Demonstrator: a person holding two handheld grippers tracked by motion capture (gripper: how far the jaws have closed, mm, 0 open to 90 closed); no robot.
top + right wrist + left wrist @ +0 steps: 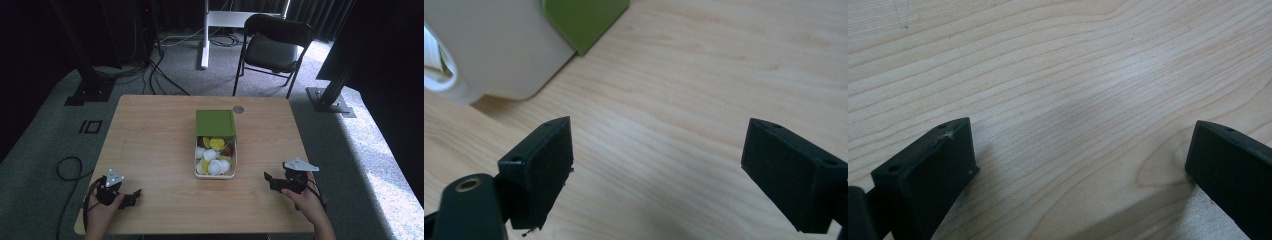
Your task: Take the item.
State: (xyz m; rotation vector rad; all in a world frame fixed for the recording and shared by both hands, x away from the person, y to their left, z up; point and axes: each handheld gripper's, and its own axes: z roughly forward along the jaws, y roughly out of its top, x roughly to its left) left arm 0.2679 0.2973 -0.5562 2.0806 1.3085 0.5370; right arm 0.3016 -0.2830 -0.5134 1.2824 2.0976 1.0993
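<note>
A: Since the cream box (215, 172) sits mid-tabletop with its green lid (215, 123) slid back to cover only the far part, you have white and yellow capsules (214, 161) heaped right to the rim. What worries you there?

B: The heap. If you reach in with wide jaws, you may nudge neighbours over the low wall, and they look light enough to roll across the tabletop (150, 150).

A: And the lid?

B: It seems to rest loosely on the far end. Push the box from the front and the lid may ride off the back, or the whole box may skate, since nothing braces it.

A: Where are your tools for that?

B: Your right hand-held gripper (270, 180) hovers near the box's right side with its jaws wide apart and nothing between them; in the right gripper view the box wall and lid corner lie up and to the left. Your left hand-held gripper (134, 196) rests well apart at the near left corner, jaws also spread over bare wood.

A: So the risk?

B: A one-handed approach. Bring the left in to steady the box, I judge.
</note>
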